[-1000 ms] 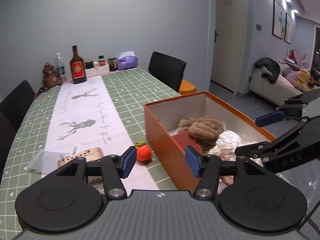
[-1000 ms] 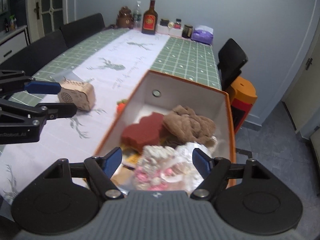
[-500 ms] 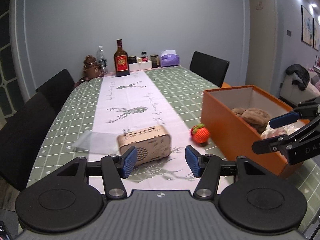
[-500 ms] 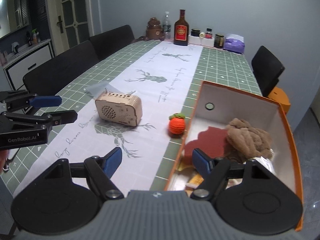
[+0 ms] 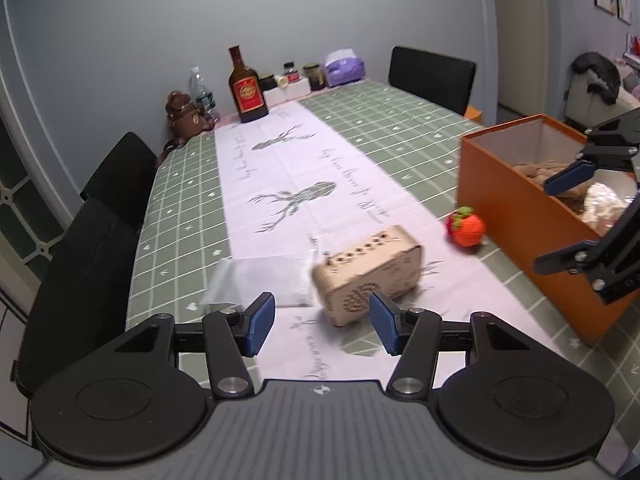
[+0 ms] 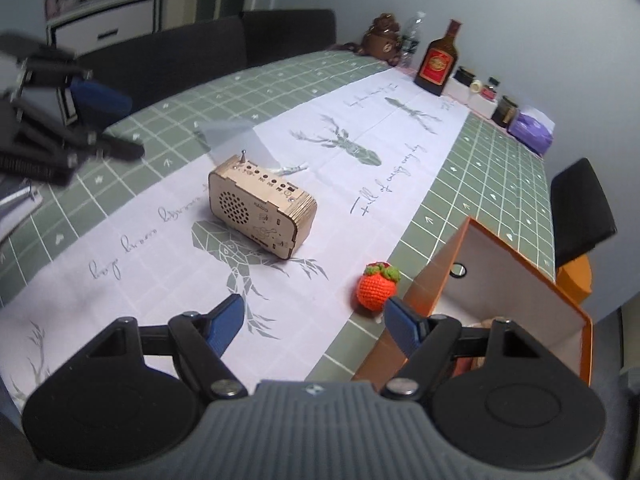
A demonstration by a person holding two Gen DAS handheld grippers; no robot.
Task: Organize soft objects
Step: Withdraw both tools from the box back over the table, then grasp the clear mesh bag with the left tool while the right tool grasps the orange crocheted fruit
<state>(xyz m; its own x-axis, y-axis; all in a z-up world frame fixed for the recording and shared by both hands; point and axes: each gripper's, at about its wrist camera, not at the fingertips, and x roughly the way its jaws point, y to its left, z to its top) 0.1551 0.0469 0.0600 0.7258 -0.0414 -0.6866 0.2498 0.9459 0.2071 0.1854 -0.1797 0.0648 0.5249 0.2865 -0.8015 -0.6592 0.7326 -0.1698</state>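
An orange crocheted fruit [image 5: 466, 227] lies on the table just left of the orange box [image 5: 508, 200]; it also shows in the right wrist view [image 6: 376, 287] beside the box [image 6: 440, 264]. The box holds a brown plush [image 5: 536, 171] and a pale bundle [image 5: 604, 206]. My left gripper [image 5: 322, 326] is open and empty, above the table near a wooden radio [image 5: 368, 274]. My right gripper [image 6: 316, 322] is open and empty, just in front of the fruit; it shows over the box in the left wrist view [image 5: 576, 216].
The wooden radio [image 6: 262, 210] and a clear plastic bag [image 5: 260, 280] lie on the white runner. A bottle [image 5: 246, 88], jars, a tissue pack [image 5: 344, 66] and a brown bear figure [image 5: 184, 114] stand at the far end. Black chairs [image 5: 80, 272] line the sides.
Both grippers have swung left, away from the box and toward the table's middle. The right gripper now faces the crocheted fruit and the radio. Both stay open.
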